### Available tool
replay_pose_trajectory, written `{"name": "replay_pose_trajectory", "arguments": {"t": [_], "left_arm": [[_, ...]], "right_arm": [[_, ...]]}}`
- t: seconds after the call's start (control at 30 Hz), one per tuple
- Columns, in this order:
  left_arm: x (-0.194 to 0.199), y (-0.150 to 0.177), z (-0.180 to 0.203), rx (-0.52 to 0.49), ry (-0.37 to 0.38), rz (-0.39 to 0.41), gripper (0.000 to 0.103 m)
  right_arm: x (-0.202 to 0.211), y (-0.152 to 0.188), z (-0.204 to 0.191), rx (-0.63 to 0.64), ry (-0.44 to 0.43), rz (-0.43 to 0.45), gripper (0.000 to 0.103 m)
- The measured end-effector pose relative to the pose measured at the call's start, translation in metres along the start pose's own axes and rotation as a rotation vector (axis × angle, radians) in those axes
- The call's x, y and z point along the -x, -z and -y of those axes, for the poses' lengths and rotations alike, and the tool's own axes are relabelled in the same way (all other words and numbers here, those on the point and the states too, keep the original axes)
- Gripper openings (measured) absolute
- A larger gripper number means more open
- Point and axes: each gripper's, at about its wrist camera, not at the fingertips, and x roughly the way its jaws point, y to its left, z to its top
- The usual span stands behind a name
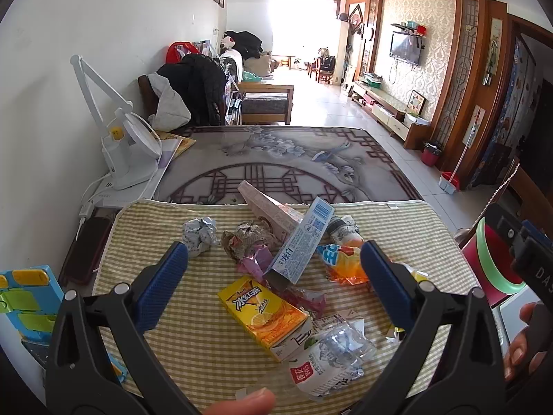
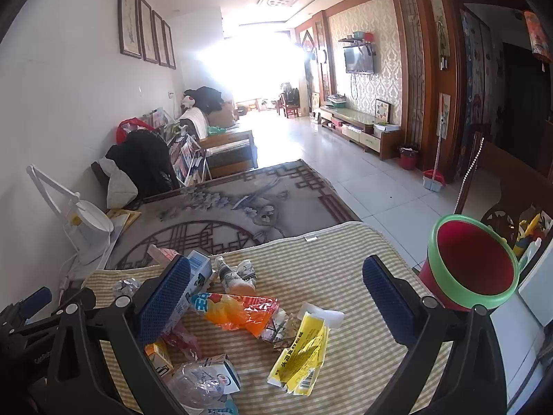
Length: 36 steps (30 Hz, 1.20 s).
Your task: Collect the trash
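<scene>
- Trash lies scattered on the checked yellow mat (image 1: 193, 339) that covers the near end of the table: a yellow iced-tea carton (image 1: 262, 311), a blue-and-white toothpaste box (image 1: 300, 242), an orange snack wrapper (image 2: 238, 311), a crumpled paper ball (image 1: 200, 235), a crushed clear plastic bottle (image 1: 342, 346) and a torn yellow wrapper (image 2: 300, 356).
- Red bin with a green rim (image 2: 473, 263) stands just off the mat's right edge, mouth up; judged to be the receptacle, set within reach of the right hand.
- Left gripper (image 1: 273, 276): jaws spread wide, pinching nothing, hovering tilted downward over the middle of the pile, the carton and box between and below its pads (image 1: 162, 287).
- Right gripper (image 2: 276, 294): jaws likewise spread and empty, angled down over the orange wrapper and yellow wrapper.
- Both tools appear posed for a first pick; no piece is yet lifted.
- Long axes: the toothpaste box runs from near-left to far-right, its open end toward the camera, propped on other litter; the carton lies flat, diagonal, long axis from far-left to near-right.
</scene>
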Motion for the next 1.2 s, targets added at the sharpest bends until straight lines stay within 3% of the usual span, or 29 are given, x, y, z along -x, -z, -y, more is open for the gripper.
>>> {"name": "replay_pose_trajectory", "arguments": {"t": [0.67, 1.2], "left_arm": [[0.003, 0.001, 0.004, -0.011, 0.006, 0.010, 0.098], [0.001, 0.006, -0.013, 0.017, 0.000, -0.011, 0.098]], "right_arm": [[0.011, 0.004, 0.005, -0.005, 0.041, 0.021, 0.096], [0.002, 0.009, -0.017, 0.032, 0.028, -0.011, 0.096]]}}
